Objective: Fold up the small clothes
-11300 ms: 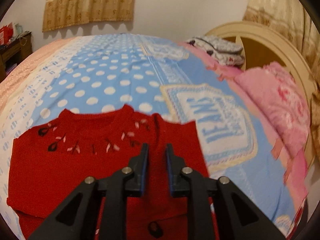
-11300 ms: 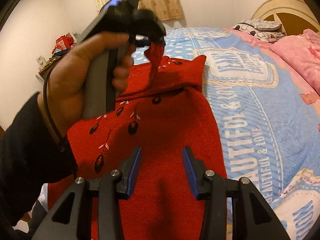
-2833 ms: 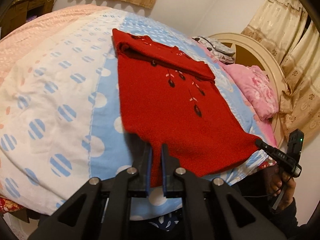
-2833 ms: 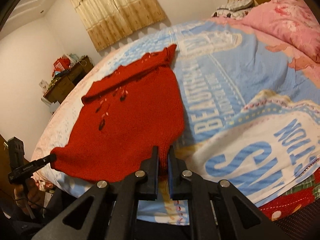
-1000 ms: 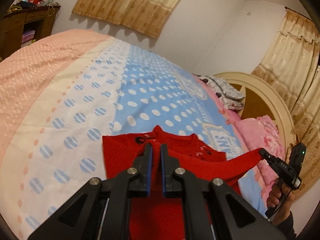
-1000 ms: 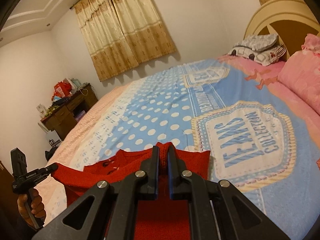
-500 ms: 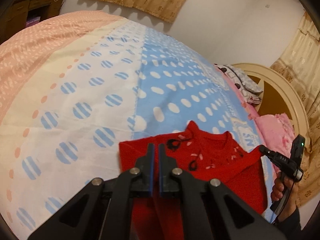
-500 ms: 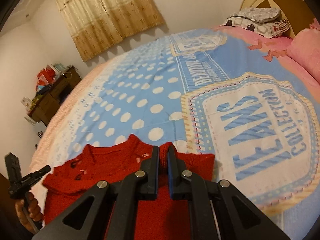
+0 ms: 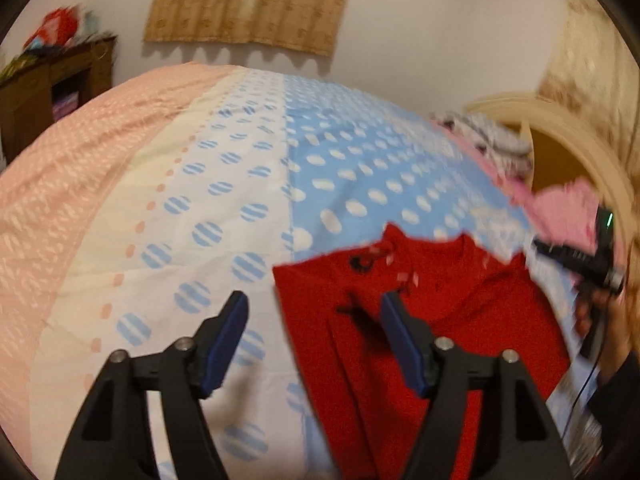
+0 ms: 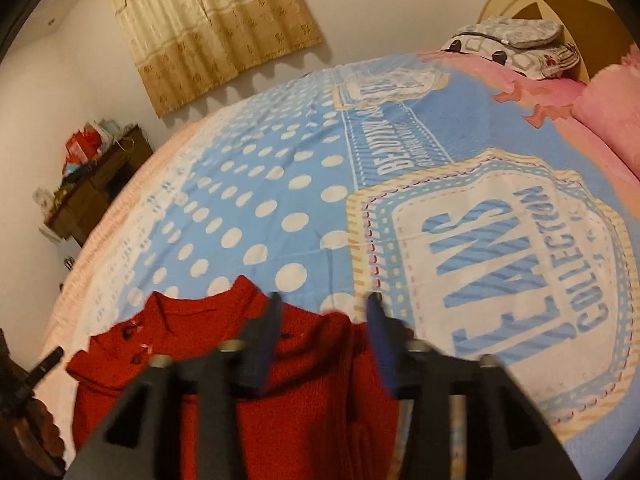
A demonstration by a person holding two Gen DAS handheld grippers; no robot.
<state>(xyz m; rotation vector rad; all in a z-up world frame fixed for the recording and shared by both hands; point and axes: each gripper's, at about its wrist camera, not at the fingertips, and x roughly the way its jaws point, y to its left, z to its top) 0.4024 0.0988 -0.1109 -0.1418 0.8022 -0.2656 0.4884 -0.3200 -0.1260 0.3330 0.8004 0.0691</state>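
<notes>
The red sweater lies flat on the bed, collar toward the dotted blue cover. The left tool and the right tool both stand spread apart, gripping nothing. The cover's badge reads "JEANS COLLECTION"; a smaller line, blurred, seems to begin "BEAUTIFUL".

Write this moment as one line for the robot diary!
left gripper: open | right gripper: open | red sweater: folded, lying on bed, released
</notes>
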